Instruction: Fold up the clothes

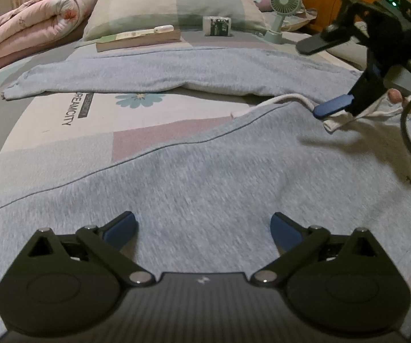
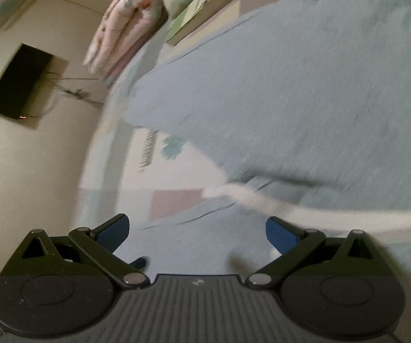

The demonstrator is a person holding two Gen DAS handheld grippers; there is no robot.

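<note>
Left wrist view showed me the grey sweatpants spread across the bed, 1 leg stretching toward the pillow, the other running under my left gripper, whose jaws stood wide and empty just above the cloth. My right gripper hovered near the waistband with its 2 fingers spread, the white drawstring trailing beside the lower one; I could not tell whether they touched. Right wrist view was blurred but confirmed wide jaws. I judged the fleece soft, limp and light, prone to sagging, so I favoured pinching the thicker waistband edge and the cuff.
</note>
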